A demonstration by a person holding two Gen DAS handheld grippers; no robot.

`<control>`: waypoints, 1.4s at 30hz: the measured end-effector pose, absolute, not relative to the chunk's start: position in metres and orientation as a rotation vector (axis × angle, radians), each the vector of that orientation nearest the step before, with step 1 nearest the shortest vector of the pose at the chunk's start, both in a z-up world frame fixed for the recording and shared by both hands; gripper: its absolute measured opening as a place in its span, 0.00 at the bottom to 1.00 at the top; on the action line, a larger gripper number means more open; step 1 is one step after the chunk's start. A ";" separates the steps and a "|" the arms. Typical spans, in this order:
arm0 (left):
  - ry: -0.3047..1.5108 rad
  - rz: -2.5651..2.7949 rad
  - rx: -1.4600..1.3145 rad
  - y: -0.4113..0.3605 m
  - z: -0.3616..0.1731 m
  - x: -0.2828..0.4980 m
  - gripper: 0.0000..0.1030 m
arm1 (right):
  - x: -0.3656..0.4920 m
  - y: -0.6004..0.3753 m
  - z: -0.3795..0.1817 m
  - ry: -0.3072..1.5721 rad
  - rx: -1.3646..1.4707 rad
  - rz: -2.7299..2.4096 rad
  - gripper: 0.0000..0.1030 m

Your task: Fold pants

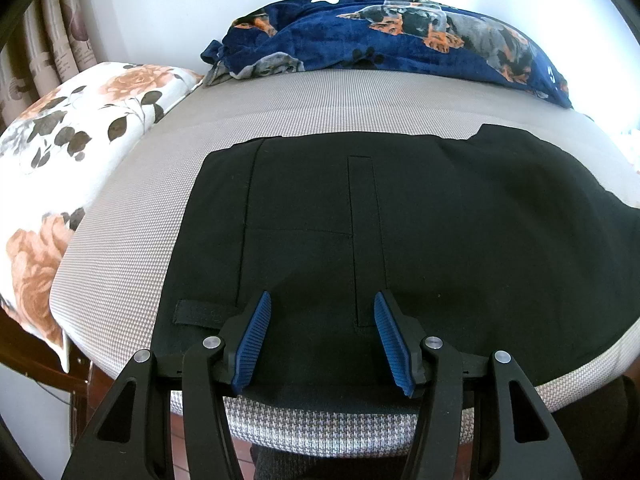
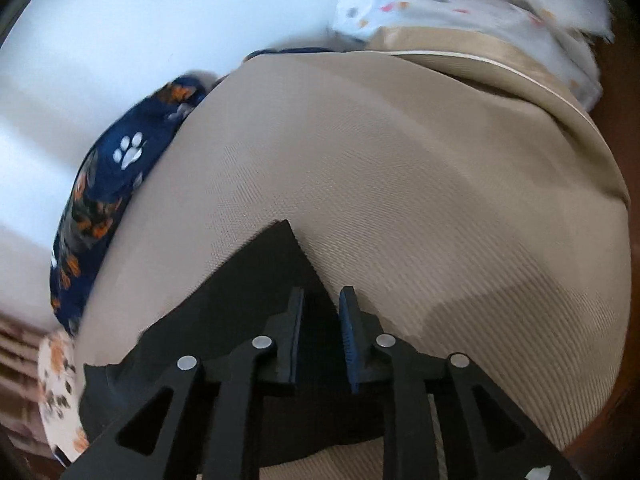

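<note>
Black pants (image 1: 400, 216) lie flat on the beige mattress (image 1: 320, 100), waistband end at the left with a belt loop (image 1: 196, 314) near the front edge. My left gripper (image 1: 322, 312) is open, its blue pads just above the pants near the front edge, holding nothing. In the right wrist view the pants' other end (image 2: 256, 280) forms a pointed corner on the mattress (image 2: 400, 160). My right gripper (image 2: 322, 308) is over that end, jaws a narrow gap apart; whether they pinch cloth is not clear.
A floral pillow (image 1: 60, 152) lies at the left end of the bed. A navy dog-print blanket (image 1: 400, 36) is bunched along the far side by the wall; it also shows in the right wrist view (image 2: 108, 184). A white spotted pillow (image 2: 460, 8) lies at the right end.
</note>
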State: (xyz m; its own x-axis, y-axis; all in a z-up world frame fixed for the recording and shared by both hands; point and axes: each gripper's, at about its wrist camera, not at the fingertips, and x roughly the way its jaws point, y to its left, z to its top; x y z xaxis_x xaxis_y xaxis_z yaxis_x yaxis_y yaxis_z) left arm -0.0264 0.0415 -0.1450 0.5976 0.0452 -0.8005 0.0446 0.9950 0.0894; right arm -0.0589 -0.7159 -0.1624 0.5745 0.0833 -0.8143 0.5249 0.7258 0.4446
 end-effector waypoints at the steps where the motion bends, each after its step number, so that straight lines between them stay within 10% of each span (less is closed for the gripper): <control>1: 0.930 0.001 0.103 0.040 -0.145 -0.027 0.54 | -0.054 -0.715 -0.162 0.962 0.712 -0.311 0.13; 12: 0.930 0.002 0.103 0.041 -0.145 -0.027 0.54 | -0.064 -0.720 -0.162 0.934 0.829 -0.245 0.04; 29: 0.931 0.001 0.100 0.041 -0.145 -0.026 0.54 | -0.086 -0.720 -0.173 0.917 0.833 -0.207 0.26; 33: 0.936 -0.017 0.068 0.046 -0.141 -0.027 0.53 | -0.071 -0.706 -0.166 0.995 0.716 -0.251 0.10; 42: 0.798 0.000 0.030 0.117 -0.078 -0.038 0.52 | -0.068 -0.698 -0.162 1.024 0.617 -0.282 0.08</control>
